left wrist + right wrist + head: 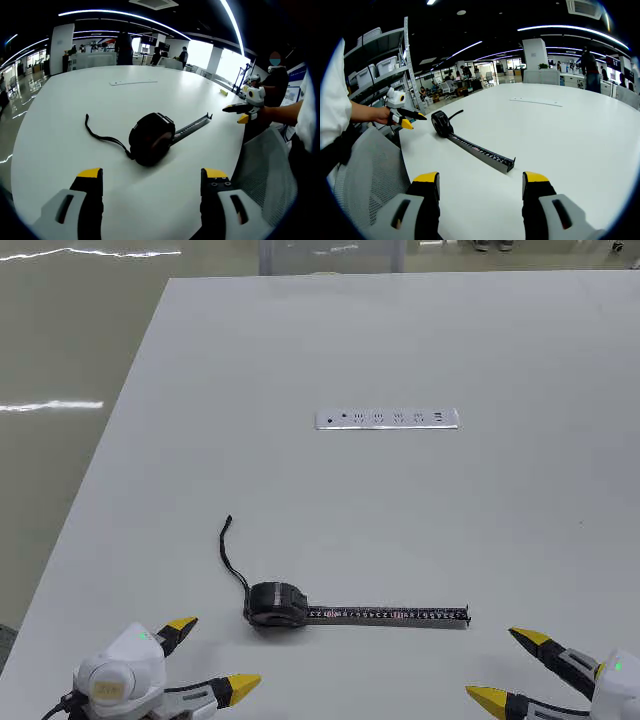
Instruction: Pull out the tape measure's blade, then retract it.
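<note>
Both open and empty: left gripper (215, 652) should pin the tape measure case (273, 603) just ahead; right gripper (498, 665) eases the extended blade (390, 615) home slowly.

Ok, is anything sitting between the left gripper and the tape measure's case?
Nothing visible. Bare table lies between the open left gripper and the tape measure's case. The strap trails off on the far side, and the pulled-out blade runs toward the right gripper.
</note>
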Demonstrator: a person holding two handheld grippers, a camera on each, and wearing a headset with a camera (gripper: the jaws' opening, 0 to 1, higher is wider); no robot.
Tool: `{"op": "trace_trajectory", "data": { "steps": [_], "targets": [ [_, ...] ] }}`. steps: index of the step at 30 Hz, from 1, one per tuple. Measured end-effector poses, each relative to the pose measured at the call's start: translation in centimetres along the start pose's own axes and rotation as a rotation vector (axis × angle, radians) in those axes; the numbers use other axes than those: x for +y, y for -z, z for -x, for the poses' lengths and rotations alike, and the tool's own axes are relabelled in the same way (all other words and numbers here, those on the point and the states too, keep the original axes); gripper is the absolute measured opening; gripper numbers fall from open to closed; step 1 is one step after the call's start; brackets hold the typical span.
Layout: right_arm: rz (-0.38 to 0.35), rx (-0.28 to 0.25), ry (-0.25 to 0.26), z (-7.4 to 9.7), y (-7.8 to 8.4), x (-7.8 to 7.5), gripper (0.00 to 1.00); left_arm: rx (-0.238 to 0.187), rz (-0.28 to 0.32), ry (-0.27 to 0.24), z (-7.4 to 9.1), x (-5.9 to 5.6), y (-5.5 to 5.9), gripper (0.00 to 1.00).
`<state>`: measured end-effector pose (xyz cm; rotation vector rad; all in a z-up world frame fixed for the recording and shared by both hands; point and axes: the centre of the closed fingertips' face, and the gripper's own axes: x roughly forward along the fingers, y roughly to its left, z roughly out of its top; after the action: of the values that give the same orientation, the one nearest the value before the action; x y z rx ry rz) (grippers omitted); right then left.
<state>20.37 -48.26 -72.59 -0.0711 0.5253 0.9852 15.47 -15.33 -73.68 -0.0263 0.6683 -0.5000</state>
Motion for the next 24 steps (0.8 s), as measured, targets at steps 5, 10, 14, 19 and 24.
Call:
{"op": "trace_trajectory", "data": {
  "steps": [5,10,14,19,24],
  "targets": [
    [-0.001,-0.001,-0.004,-0.3,-0.1,0.0,0.67,0.001,0.008,-0.003,-0.4,0.0,-0.2,0.79],
    [0.002,0.001,-0.007,-0.5,0.0,-0.2,0.67,0.004,0.016,-0.008,-0.8,-0.3,-0.5,0.79],
    [0.005,0.003,-0.008,-0.6,0.0,-0.4,0.67,0.0,0.034,-0.012,-1.2,-0.1,-0.6,0.8],
    [0.002,0.001,-0.006,-0.7,-0.1,-0.5,0.67,0.004,0.057,-0.026,-1.5,0.0,-0.7,0.8],
    [-0.007,-0.008,-0.004,-1.0,-0.3,-0.5,0.66,0.002,0.08,-0.044,-1.9,0.1,-0.7,0.79]
  ]
}}
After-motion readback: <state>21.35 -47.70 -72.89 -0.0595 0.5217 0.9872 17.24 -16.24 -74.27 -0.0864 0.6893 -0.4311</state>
